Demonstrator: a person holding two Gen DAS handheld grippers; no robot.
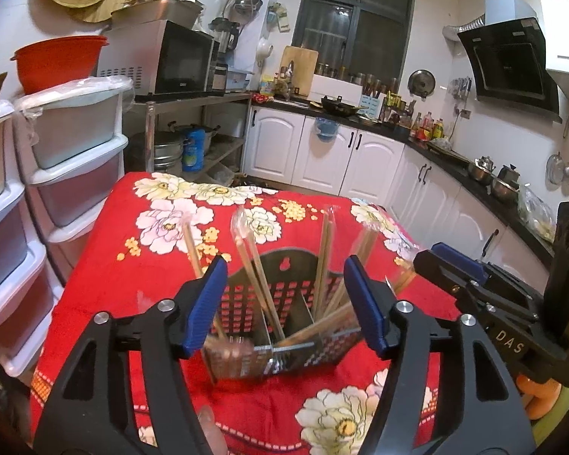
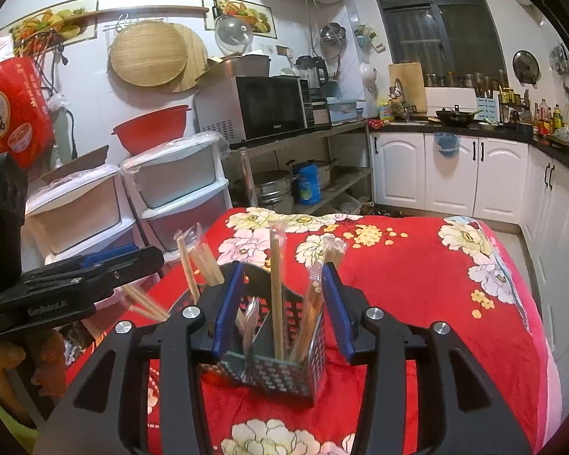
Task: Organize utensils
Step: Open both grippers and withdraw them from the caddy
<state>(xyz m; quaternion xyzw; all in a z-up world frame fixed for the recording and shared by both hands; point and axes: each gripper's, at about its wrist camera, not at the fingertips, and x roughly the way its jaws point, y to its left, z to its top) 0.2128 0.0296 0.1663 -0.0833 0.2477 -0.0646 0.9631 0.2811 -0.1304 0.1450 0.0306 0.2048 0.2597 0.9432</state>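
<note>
Left wrist view looks down along the left tongs (image 1: 284, 299), whose blue pads stand well apart with nothing clamped. Between them, just past the tips, sits the holder (image 1: 284, 326), a perforated caddy split into compartments, standing on the desk (image 1: 132, 276) under a red flowered cloth. Wrapped chopsticks (image 1: 322, 265) stand in it, long axes near upright and fanned outward, some leaning left, some right. One bundle at the near left corner is blurred; I cannot tell whether it touches the left pad.

From the right wrist view the right tongs (image 2: 280, 303) are likewise partly open and hold nothing. The same holder (image 2: 277, 356) lies straight ahead between the pads, with one pair of chopsticks (image 2: 276, 288) upright in the middle compartment and others leaning toward the right pad. The left tongs enter this view from the left edge, and a further fan of sticks stands beyond them, to the left of the holder.

Both tongs flank the holder at about equal nearness, the left on its left side, the right on its right, so neither has a clear edge. No loose utensil shows on the cloth, so the sorting looks largely done. Any next grasp would need to close across the sticks' thin width, approaching from above.

Beyond the desk: drawer units (image 1: 68, 174) at left, a microwave (image 1: 178, 60) on a shelf, white cabinets (image 1: 322, 151) and a dark window (image 1: 352, 11) far.
</note>
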